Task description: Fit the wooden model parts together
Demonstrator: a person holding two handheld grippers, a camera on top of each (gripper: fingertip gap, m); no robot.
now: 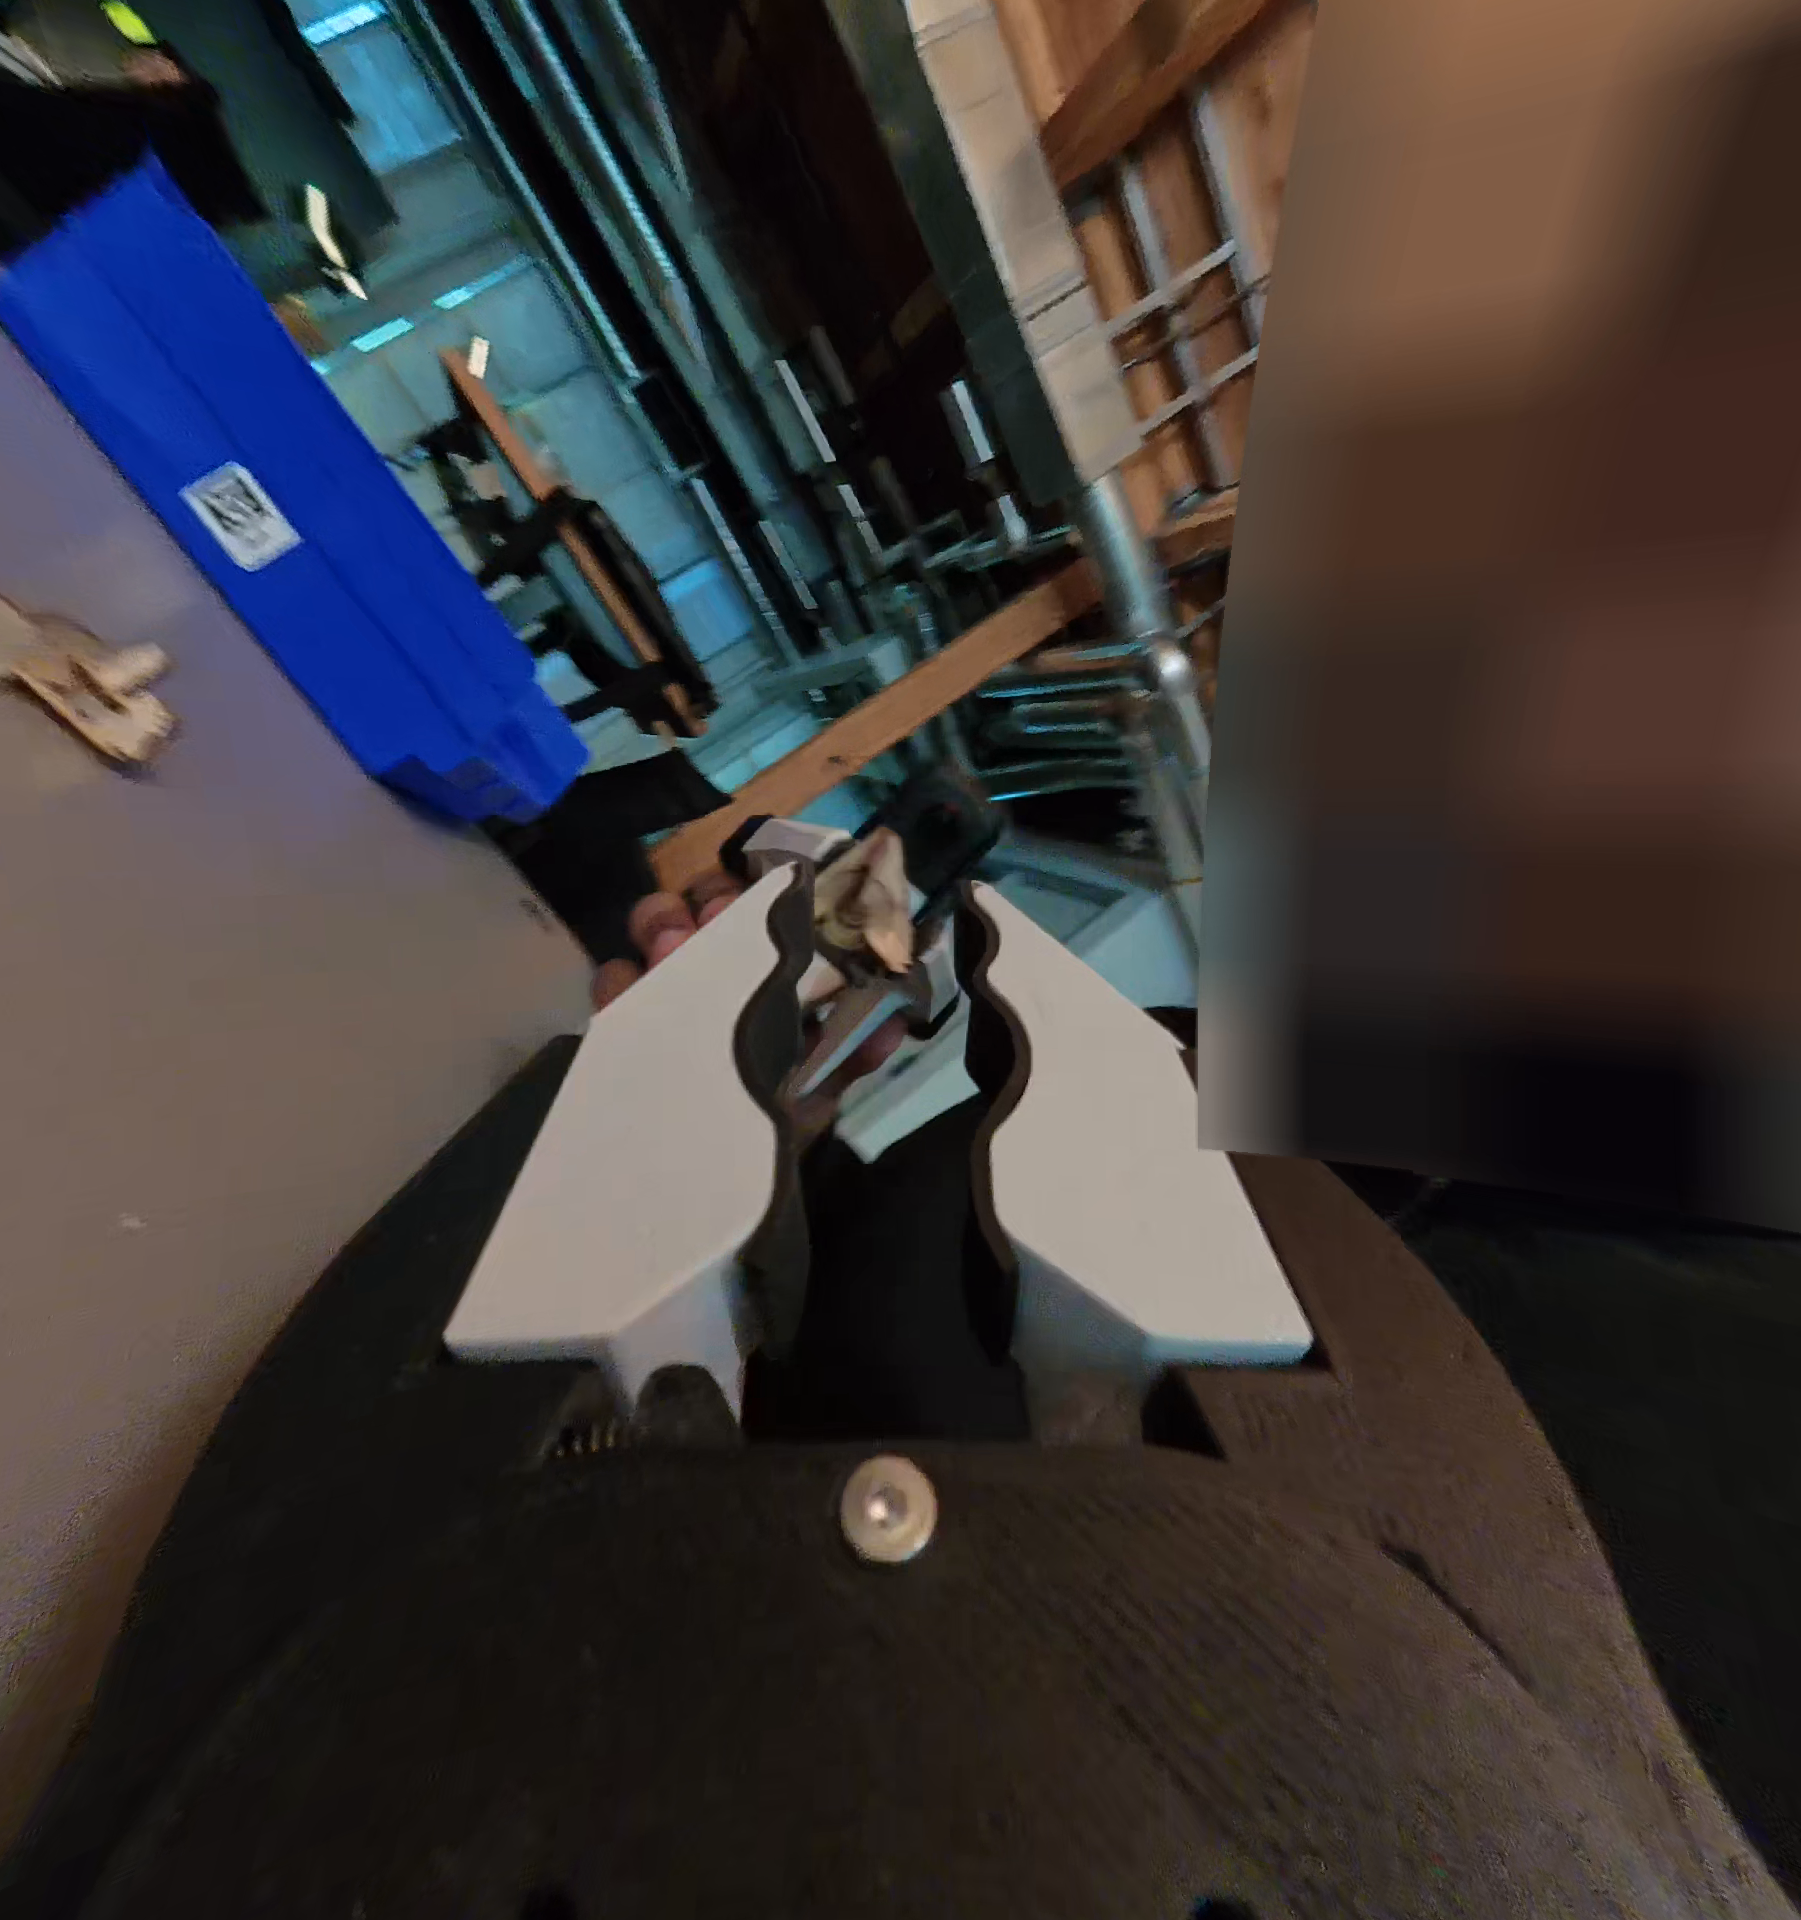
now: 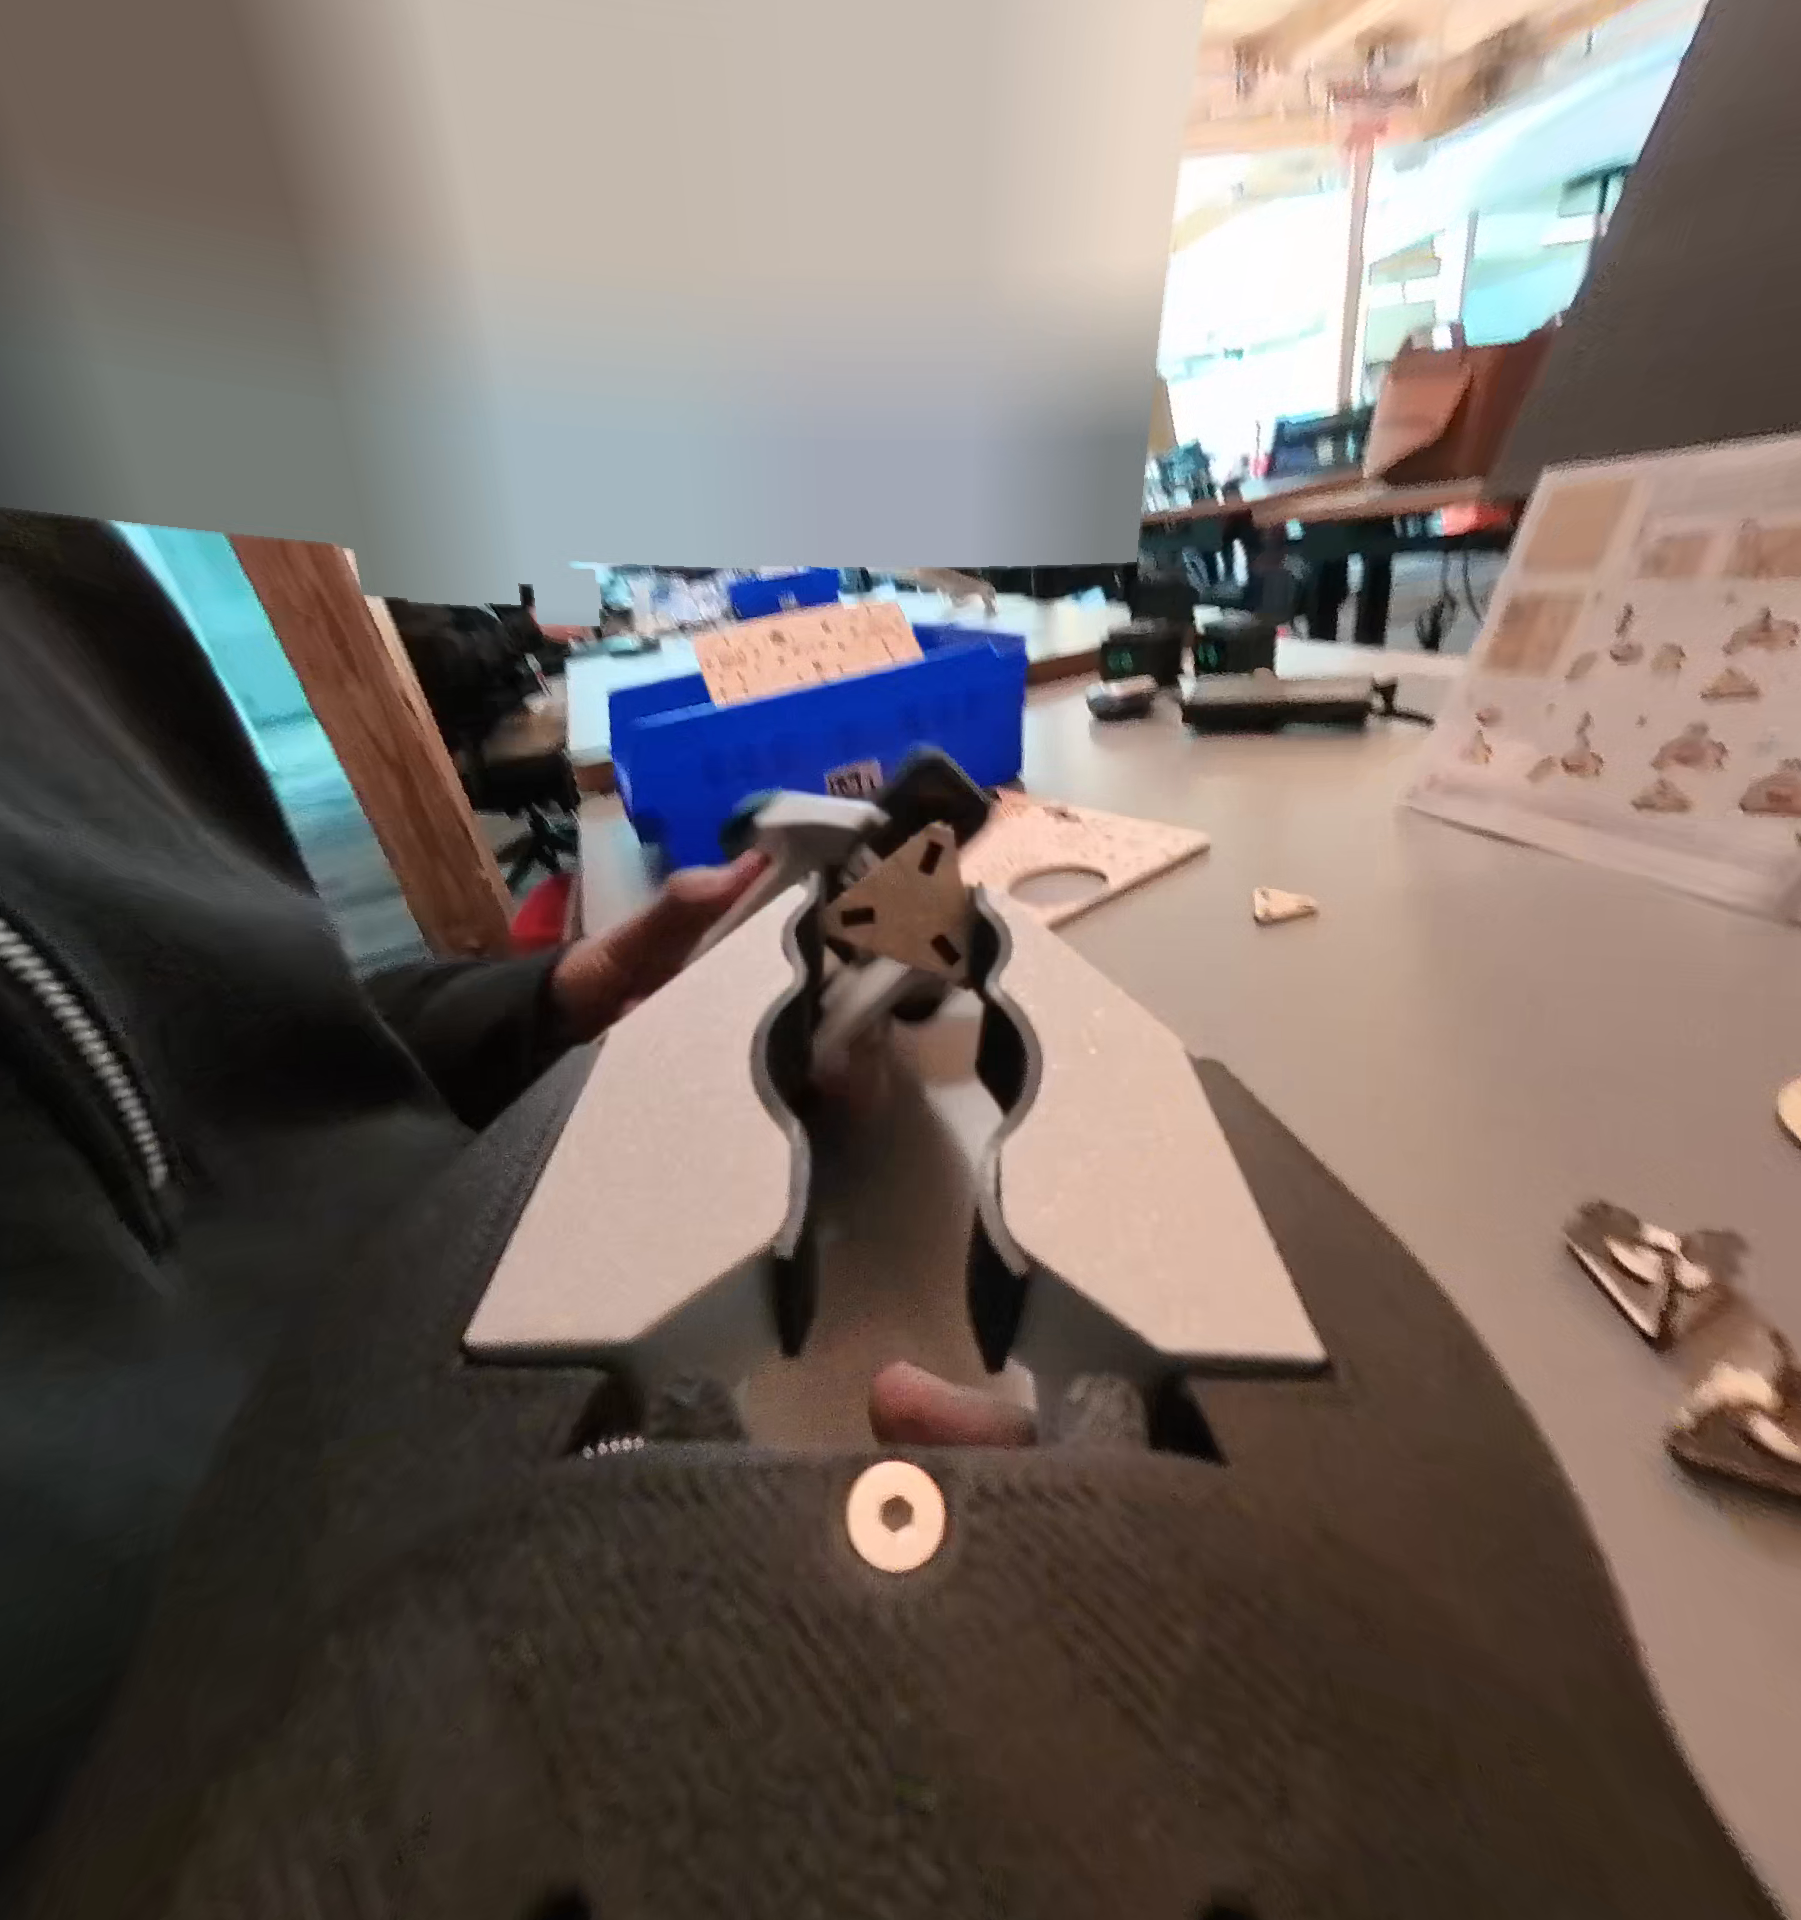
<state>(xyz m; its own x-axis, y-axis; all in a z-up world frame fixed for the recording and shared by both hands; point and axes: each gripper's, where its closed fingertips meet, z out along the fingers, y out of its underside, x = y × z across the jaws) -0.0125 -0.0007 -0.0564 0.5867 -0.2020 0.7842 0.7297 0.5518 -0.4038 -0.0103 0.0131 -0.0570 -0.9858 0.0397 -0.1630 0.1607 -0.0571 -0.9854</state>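
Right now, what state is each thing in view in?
right gripper, closed on the wooden triangle.
wooden triangle, upright, off the table.
left gripper, grip unclear; a wooden piece sits between its fingers.
blue bin, open, card sheet standing inside.
wooden sheet, flat, round hole in it.

**Both grippers raised, tip to tip**

My left gripper (image 1: 880,914) is tilted, its two white fingers set a little apart. A small tan piece (image 1: 865,904) shows between the tips, clear of the right-hand pad, so nothing is gripped there. Just beyond those tips the right gripper faces back at me, with the fingers of the hand (image 1: 667,925) carrying it to the left of my tool.

My right gripper (image 2: 891,925) sits level, pads pressed on the edges of a slotted wooden triangle (image 2: 901,914). The dark-sleeved left hand (image 2: 657,935) is ahead and to the left. One fingertip (image 2: 943,1403) shows behind the jaws' base.
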